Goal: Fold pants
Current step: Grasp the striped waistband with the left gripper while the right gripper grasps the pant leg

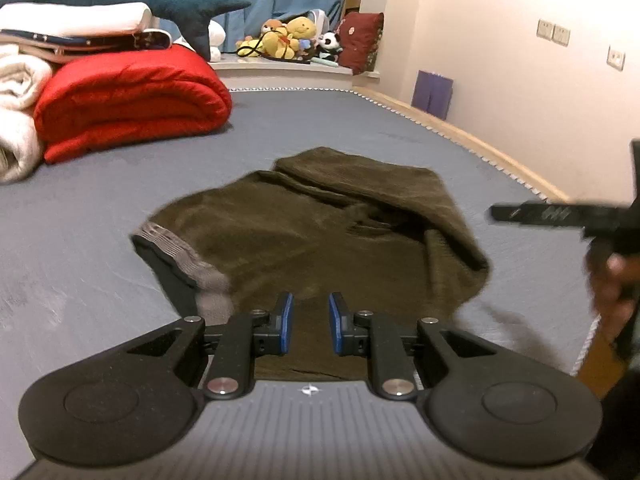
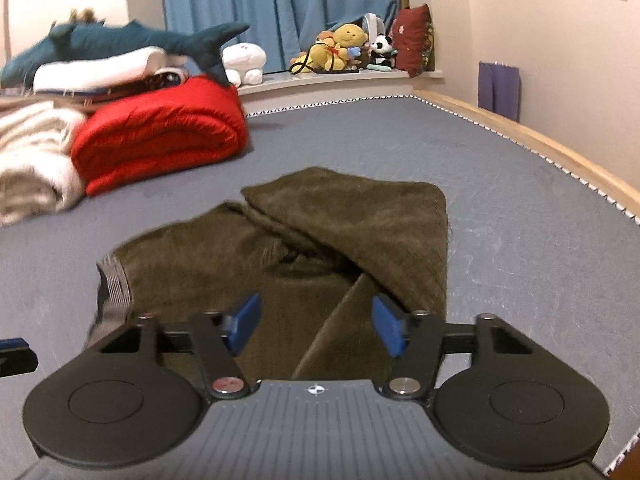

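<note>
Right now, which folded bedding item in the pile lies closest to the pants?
The red quilt, lowest and foremost of the pile; the white blankets lie farther left of the olive pants.

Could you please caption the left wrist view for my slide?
Left gripper, empty, above olive pants folded on a grey bed.

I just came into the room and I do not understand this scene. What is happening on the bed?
A person is folding a pair of olive-brown pants on a grey bed, with a hand-held gripper in each hand. The pants lie already partly folded, with the grey waistband at the left. The left hand-held gripper has its jaws narrowly apart, the right hand-held gripper wider, and neither holds cloth. A red quilt lies folded further back.
</note>
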